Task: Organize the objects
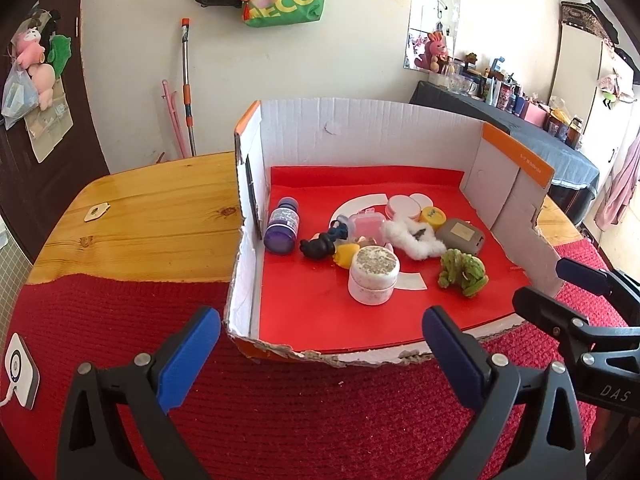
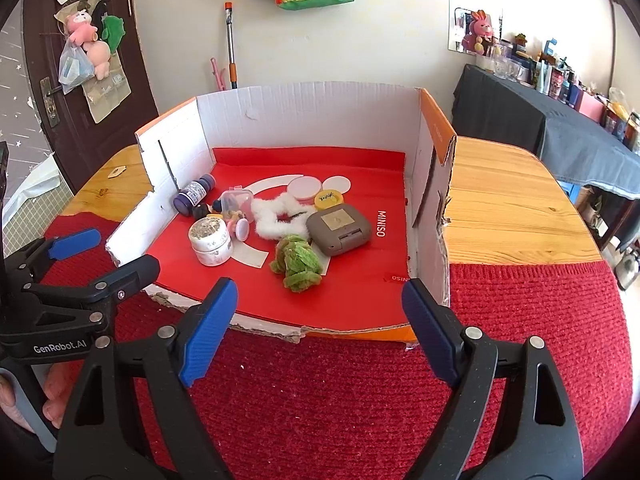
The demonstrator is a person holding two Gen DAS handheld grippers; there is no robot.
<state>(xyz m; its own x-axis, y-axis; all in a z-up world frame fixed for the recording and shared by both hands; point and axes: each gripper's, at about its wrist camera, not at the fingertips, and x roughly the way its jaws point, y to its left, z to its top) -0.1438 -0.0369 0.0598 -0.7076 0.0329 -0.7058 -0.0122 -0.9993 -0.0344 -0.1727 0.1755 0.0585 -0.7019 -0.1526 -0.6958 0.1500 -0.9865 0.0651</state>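
A big cardboard box (image 1: 360,128) with white bumpy walls, orange edges and a torn front sits in the middle of both views on a wooden desk (image 1: 160,208). A fuzzy red knitted mat (image 1: 300,420) covers the near part of the desk. The box has a smooth red floor, and all the small things lie in a heap on it. There is a round white jar (image 1: 373,278) with a speckled top, a fluffy green toy (image 1: 464,272), a flat grey case (image 1: 460,236) with round corners, a soft white furry thing (image 1: 416,238), a purple bottle (image 1: 283,226) lying on its side by the left wall, a small clear pink box (image 1: 368,226), a black toy figure (image 1: 320,246), a flat pink round tin (image 1: 403,207) and a yellow lid (image 1: 434,216). The left gripper (image 1: 320,360) is at the bottom of the left wrist view, and its blue ribbed jaws are spread very wide over the mat with nothing between them. The right gripper (image 2: 320,332) is low in the right wrist view, and its jaws are wide apart too, holding nothing, just in front of the box's torn edge.
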